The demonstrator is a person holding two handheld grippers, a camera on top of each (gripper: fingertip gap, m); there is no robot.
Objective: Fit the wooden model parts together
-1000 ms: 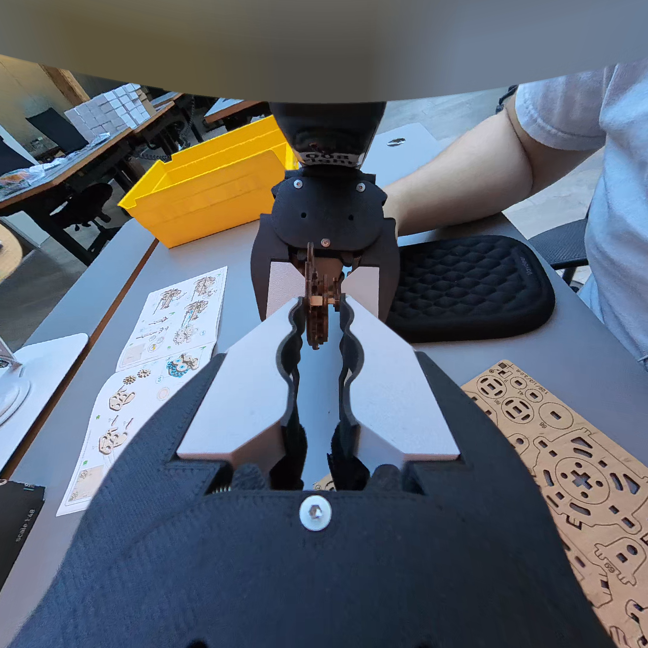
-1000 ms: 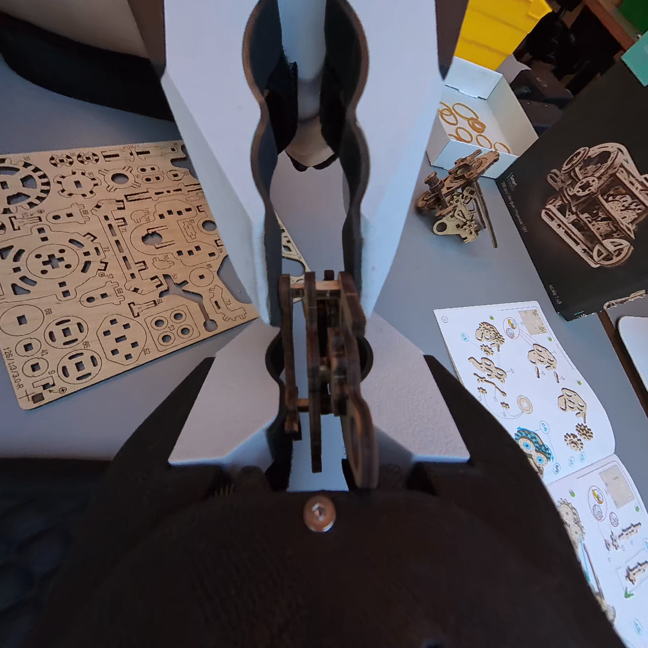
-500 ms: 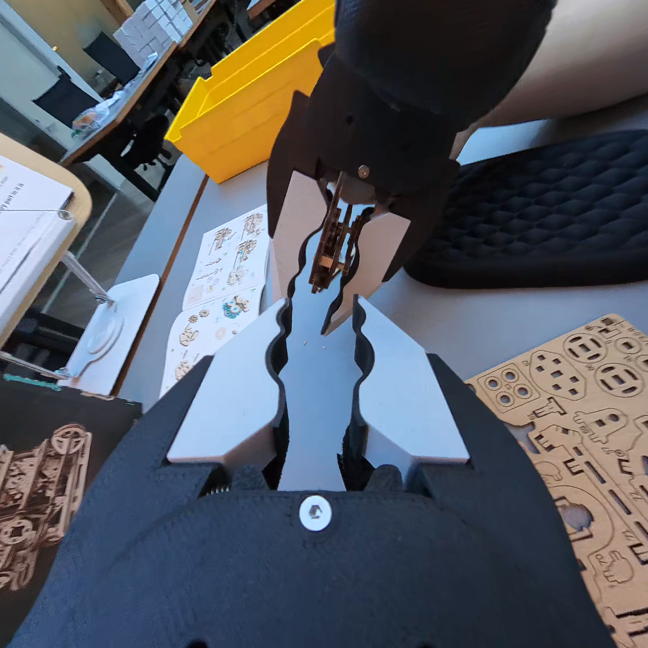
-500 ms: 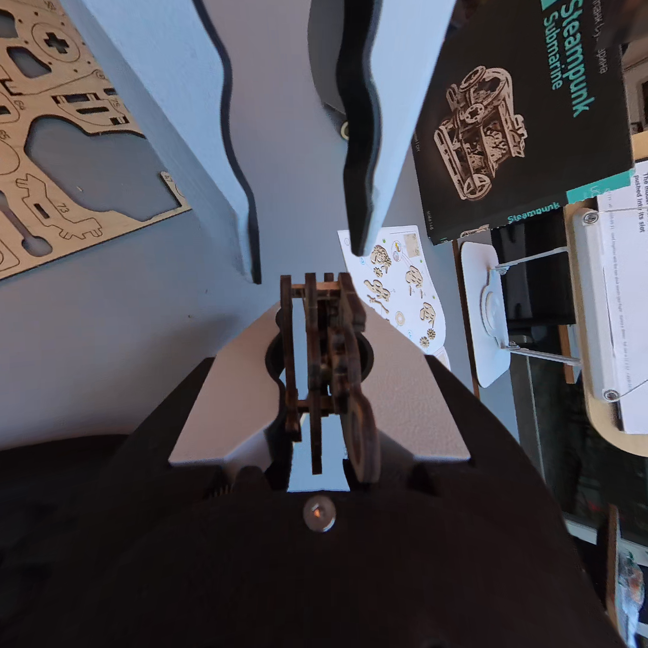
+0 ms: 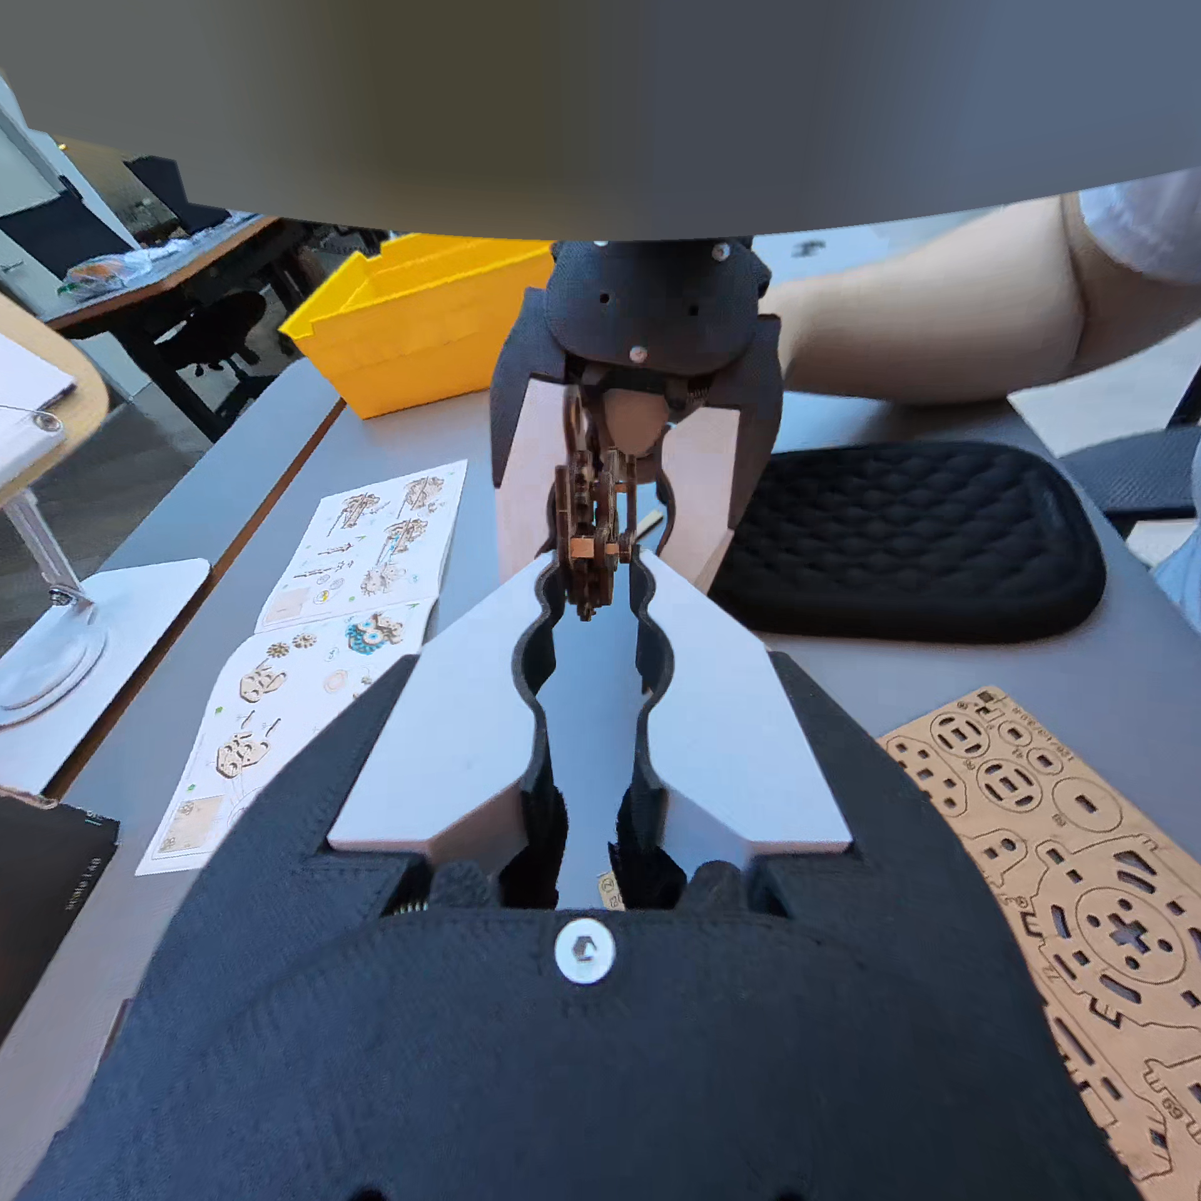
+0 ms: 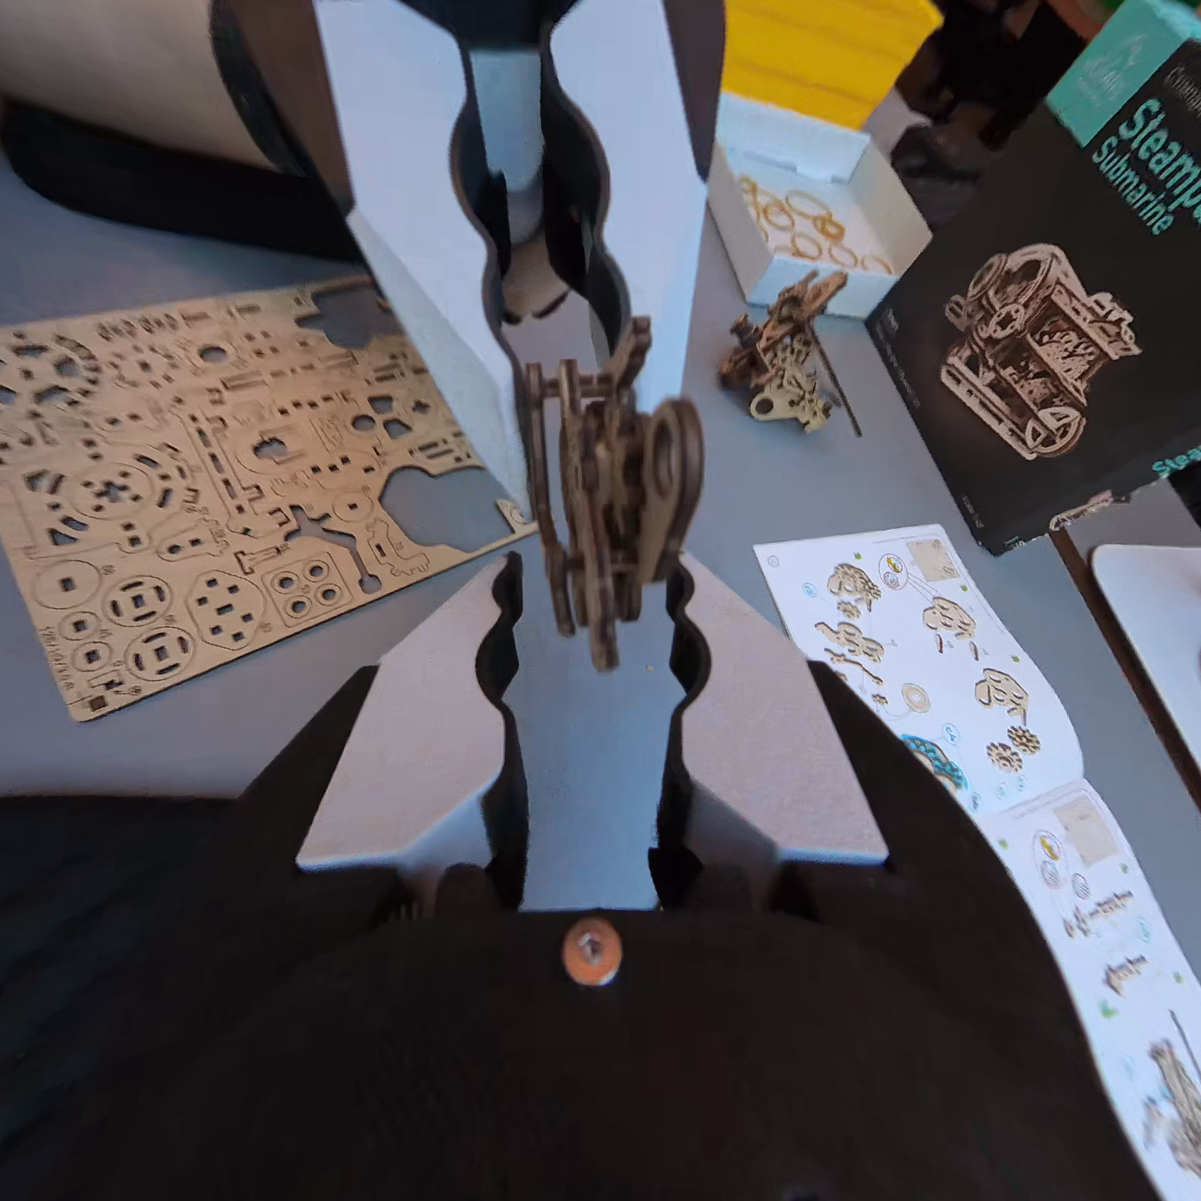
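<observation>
A small dark wooden model assembly (image 5: 588,520) hangs in the air above the grey table (image 5: 877,669), between my two grippers, which face each other. My left gripper (image 5: 594,572) is shut on it at the fingertips. In the right wrist view the assembly (image 6: 611,494) is blurred. It sits just beyond my right gripper (image 6: 594,572), which is open, with a gap showing on the left side of the assembly. The right gripper's fingers (image 5: 526,481) stand spread wide in the left wrist view.
A laser-cut plywood sheet (image 6: 195,468) lies left of the right gripper. An instruction booklet (image 6: 910,650), a second small wooden assembly (image 6: 780,364), a white box of rings (image 6: 812,214) and a black model box (image 6: 1040,325) are nearby. A black cushion (image 5: 910,539), a yellow bin (image 5: 422,325) and a person's arm (image 5: 942,325) lie behind. My right fingertips sit around 5 cm from my left ones.
The right gripper held the assembly deep in its jaws and has now opened. The left gripper came back level and closed its tips on the assembly, which now sits out at the right fingertips.
</observation>
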